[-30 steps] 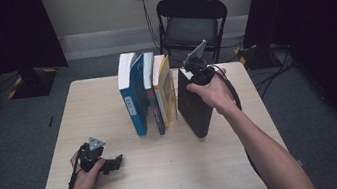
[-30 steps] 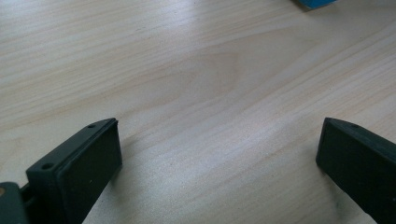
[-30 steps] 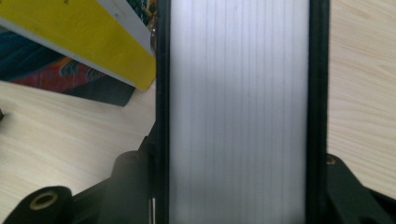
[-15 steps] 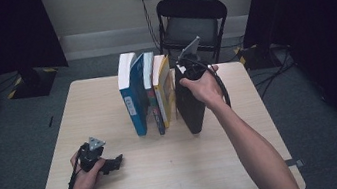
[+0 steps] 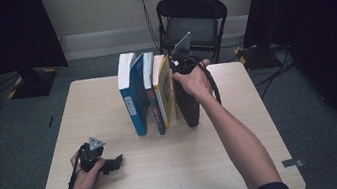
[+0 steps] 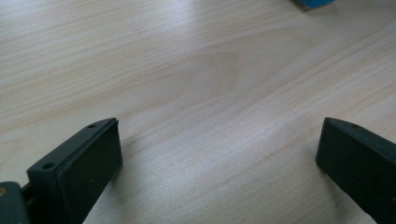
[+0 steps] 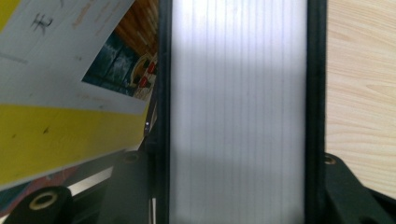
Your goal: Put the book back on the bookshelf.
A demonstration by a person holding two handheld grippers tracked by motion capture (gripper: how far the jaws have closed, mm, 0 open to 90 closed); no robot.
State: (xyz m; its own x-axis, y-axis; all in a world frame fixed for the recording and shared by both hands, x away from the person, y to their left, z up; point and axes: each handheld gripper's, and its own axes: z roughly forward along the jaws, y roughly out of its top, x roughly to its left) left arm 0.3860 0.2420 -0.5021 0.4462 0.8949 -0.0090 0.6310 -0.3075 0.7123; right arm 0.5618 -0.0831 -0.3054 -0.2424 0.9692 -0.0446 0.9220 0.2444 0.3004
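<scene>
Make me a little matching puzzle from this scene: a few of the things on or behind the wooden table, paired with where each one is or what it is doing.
Things:
1. tall blue-covered book
2. black-covered book
3. left gripper
4. black folding chair

Places or states:
A. behind the far edge of the light wooden table
B. clamped from above by the right gripper
C. left end of the upright row
D. jaws apart, low over bare table

Pairs: 1-C, 2-B, 3-D, 4-A
</scene>
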